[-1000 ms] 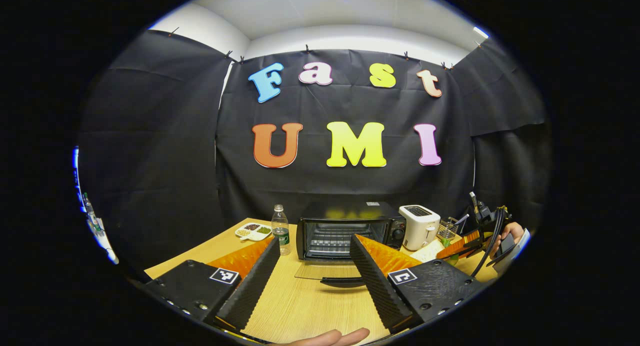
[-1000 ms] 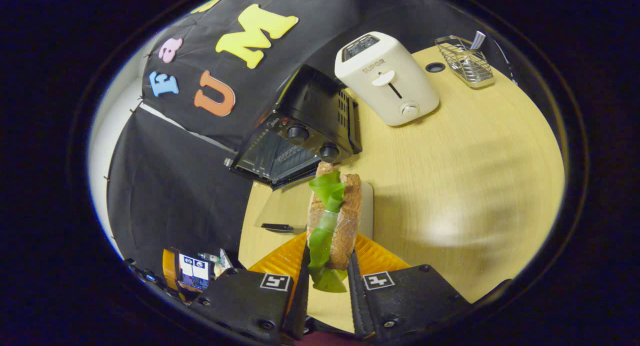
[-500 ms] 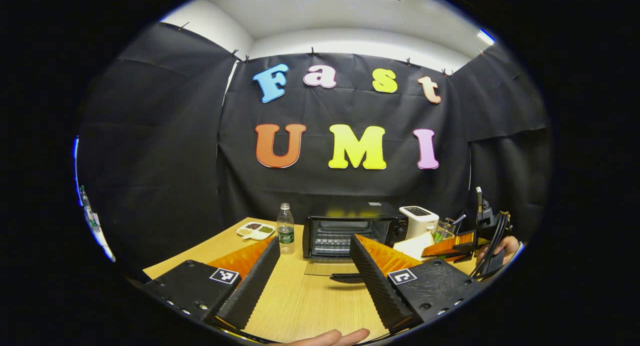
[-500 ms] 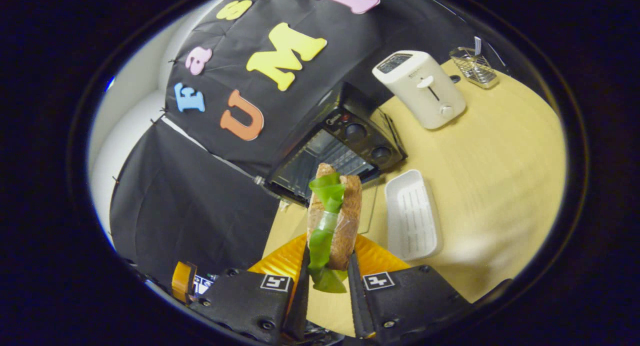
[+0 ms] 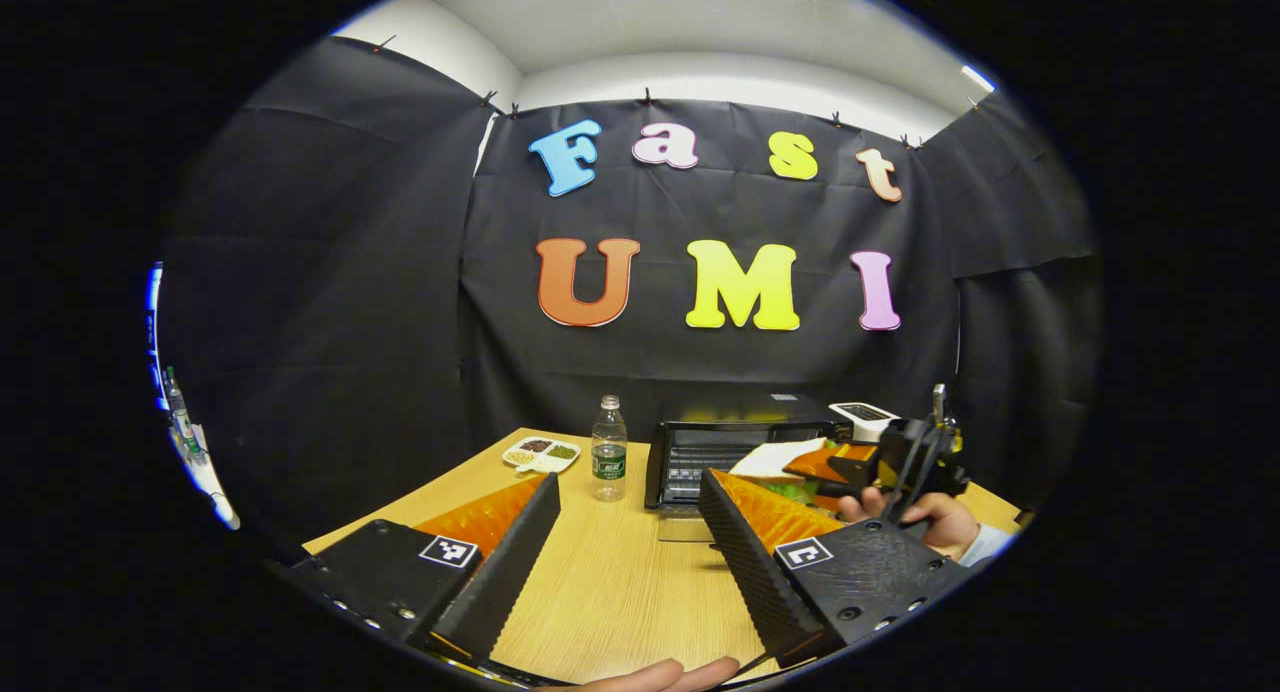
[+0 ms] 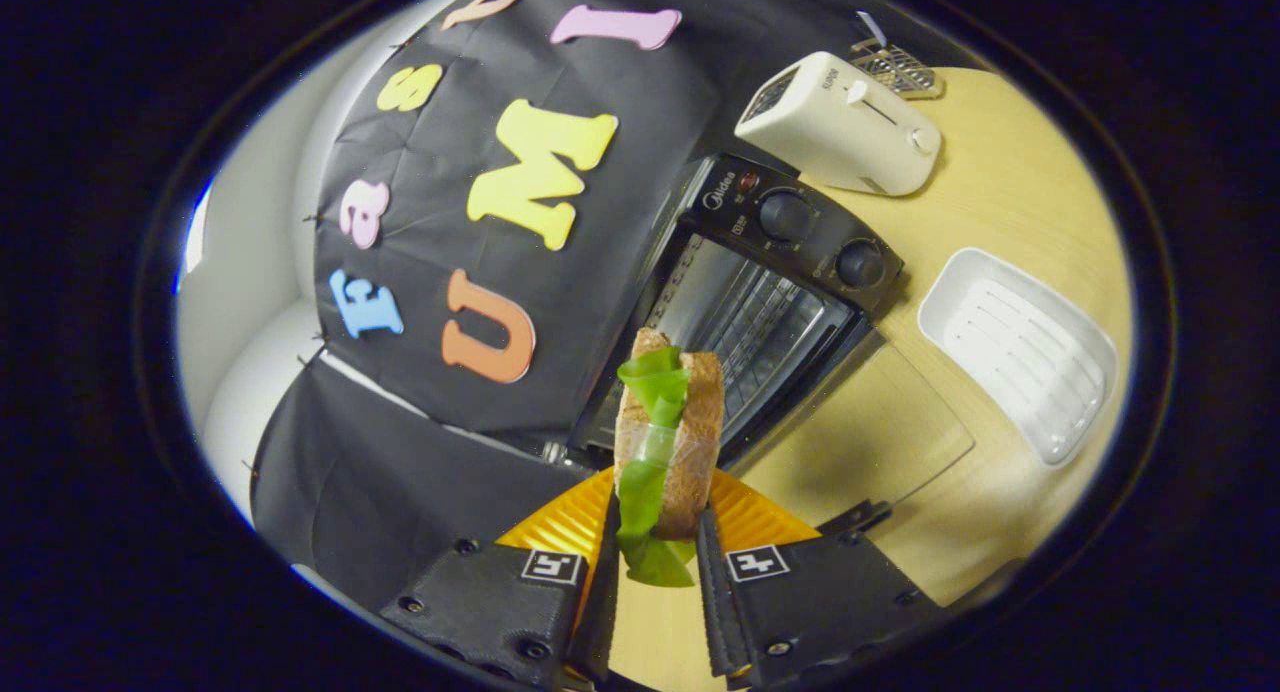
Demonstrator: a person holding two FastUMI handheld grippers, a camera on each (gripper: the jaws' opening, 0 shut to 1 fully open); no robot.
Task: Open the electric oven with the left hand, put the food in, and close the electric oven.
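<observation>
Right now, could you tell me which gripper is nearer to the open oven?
Right. The right gripper, shut on the sandwich, is just before the oven mouth, over its lowered door; the left gripper hangs back, open.

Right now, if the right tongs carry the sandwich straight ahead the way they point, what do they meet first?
Probably the open oven: the sandwich in the right tongs lines up with its mouth and wire rack, above the lowered glass door. Depth is unclear; it may clip the left edge.
</observation>
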